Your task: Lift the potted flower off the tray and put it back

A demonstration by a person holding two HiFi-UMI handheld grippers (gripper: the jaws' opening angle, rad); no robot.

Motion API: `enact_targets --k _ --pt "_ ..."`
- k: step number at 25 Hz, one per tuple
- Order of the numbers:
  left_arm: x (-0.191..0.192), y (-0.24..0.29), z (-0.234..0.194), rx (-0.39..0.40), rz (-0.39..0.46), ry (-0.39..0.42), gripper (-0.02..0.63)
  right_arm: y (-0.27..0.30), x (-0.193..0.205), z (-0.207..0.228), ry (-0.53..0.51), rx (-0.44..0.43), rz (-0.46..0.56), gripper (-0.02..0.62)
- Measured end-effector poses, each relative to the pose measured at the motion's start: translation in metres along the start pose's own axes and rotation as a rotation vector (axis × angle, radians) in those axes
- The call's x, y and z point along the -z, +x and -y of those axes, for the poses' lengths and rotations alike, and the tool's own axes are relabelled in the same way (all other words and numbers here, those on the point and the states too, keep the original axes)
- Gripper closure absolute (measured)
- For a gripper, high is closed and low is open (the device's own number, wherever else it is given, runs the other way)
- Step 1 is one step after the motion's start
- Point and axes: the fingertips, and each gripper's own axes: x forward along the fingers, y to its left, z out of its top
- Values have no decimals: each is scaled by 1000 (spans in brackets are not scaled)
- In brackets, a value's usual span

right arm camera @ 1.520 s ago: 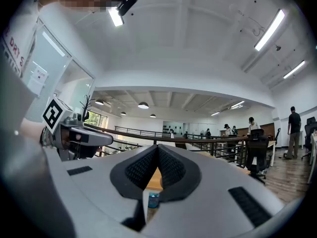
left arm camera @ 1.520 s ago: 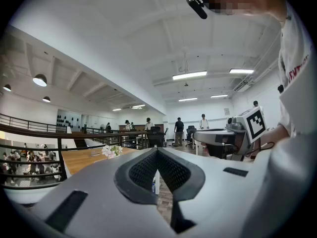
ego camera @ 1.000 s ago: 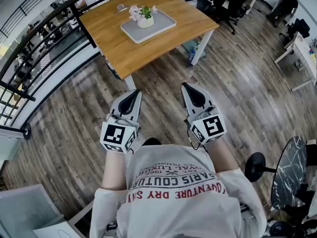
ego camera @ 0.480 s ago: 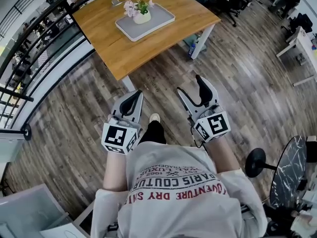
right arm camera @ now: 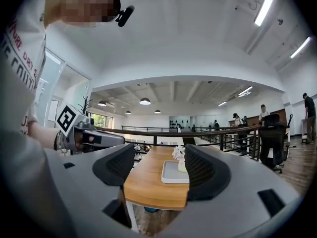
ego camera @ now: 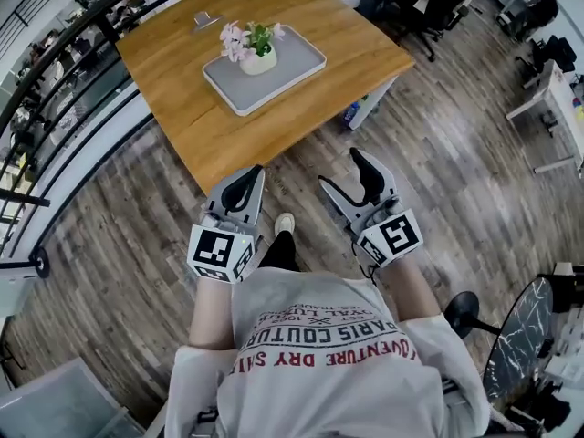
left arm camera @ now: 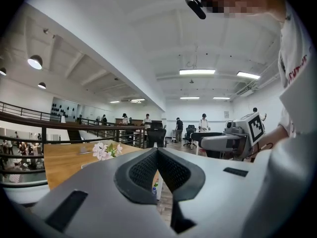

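The flower (ego camera: 257, 51) stands on the tray (ego camera: 292, 73) on the desk (ego camera: 173, 108), well ahead of both grippers, so no lift has begun. The right gripper (ego camera: 339, 170) has just opened its jaws, with nothing between them. It is aimed level at the flower, likely ready to grasp. The left gripper (ego camera: 248, 173) has its jaws closed and empty, apparently not needed.

flower (ego camera: 239, 40): pink-white blooms, green leaves, upright in small white pot (ego camera: 260, 63) (blooms lean left in the head view) | on: tray, near its middle | tray (ego camera: 297, 67): grey, rectangular, low rim, flat on wooden table (ego camera: 164, 71)
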Motion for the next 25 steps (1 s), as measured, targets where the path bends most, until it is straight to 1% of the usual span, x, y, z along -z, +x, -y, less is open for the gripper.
enact_targets --k 8,11,14,16,20,23,25 --pt "-30 118 -111 10 23 -20 594 124 -8 96 -23 10 -51 275" --pt "-36 148 -135 19 36 -24 594 161 -5 125 -11 9 -57 276" --pt "-38 168 -153 11 27 -21 594 193 -2 144 4 -17 -65 275" --pt "-36 176 -169 -17 18 -22 594 217 2 152 2 -52 -74 275" --pt "-29 194 -200 -105 4 -38 594 266 8 169 0 -137 -87 275" --pt "-24 209 -219 -183 -5 -48 594 298 14 185 -16 -219 -98 275" --pt "-23 220 -231 -247 -6 -59 594 318 23 201 -18 -260 -131 275"
